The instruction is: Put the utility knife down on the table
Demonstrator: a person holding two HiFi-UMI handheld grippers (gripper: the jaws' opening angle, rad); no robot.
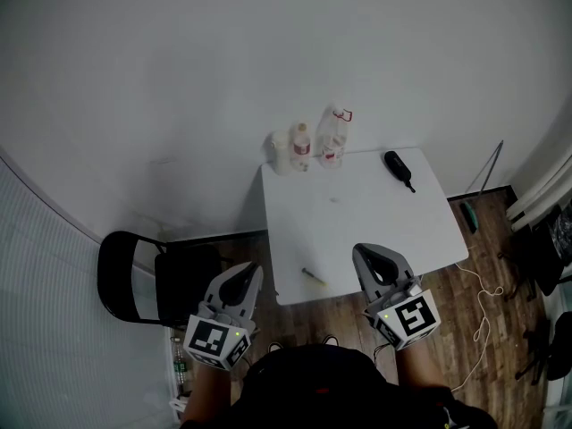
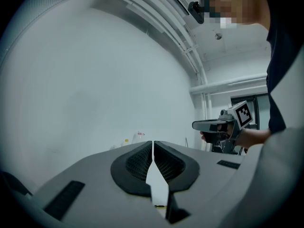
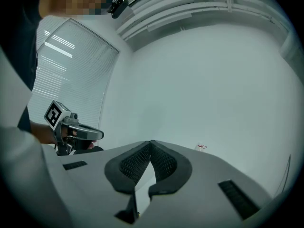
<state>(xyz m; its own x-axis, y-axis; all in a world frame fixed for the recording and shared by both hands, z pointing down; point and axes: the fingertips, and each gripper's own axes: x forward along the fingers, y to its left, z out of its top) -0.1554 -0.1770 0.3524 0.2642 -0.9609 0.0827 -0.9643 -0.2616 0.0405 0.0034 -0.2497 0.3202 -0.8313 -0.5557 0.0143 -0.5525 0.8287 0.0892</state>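
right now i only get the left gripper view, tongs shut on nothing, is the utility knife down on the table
Observer: A small slim yellowish tool, probably the utility knife, lies free on the white square table near its front edge.
Operator: is the right gripper holding anything
Observer: No, the right gripper has its tongs shut with nothing between them.
Operator: anything else lying on the table
Observer: A black oblong object lies near the far right corner.
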